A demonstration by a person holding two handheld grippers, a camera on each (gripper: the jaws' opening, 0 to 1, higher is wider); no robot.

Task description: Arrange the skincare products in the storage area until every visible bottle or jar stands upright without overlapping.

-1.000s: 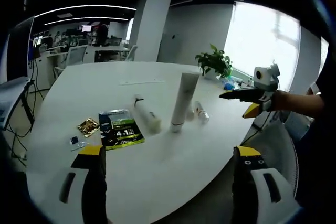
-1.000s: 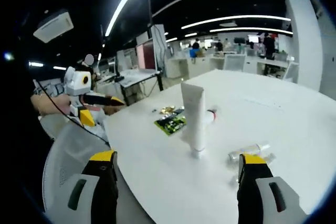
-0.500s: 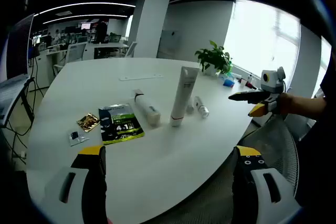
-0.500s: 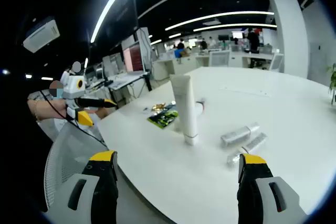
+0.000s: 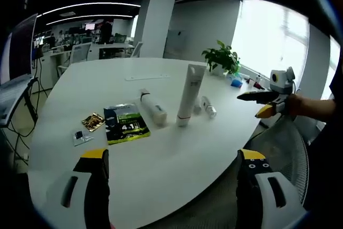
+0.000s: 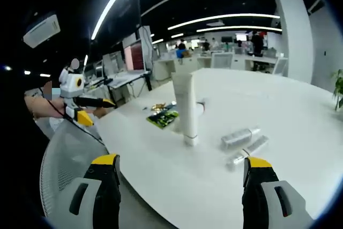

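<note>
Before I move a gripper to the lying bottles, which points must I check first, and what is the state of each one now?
1. Left gripper open and holding nothing: ok.
2. Right gripper open and holding nothing: ok.
3. Tall white tube upright on its cap: ok.
4. Two small clear bottles upright: not ok; both lie on their sides on the white table, close beside each other.
5. White bottle beside the green packet upright: not ok; it lies on its side.
6. Way from the right gripper to the clear bottles free: ok; bare table lies between them, and the tube stands to one side.
</note>
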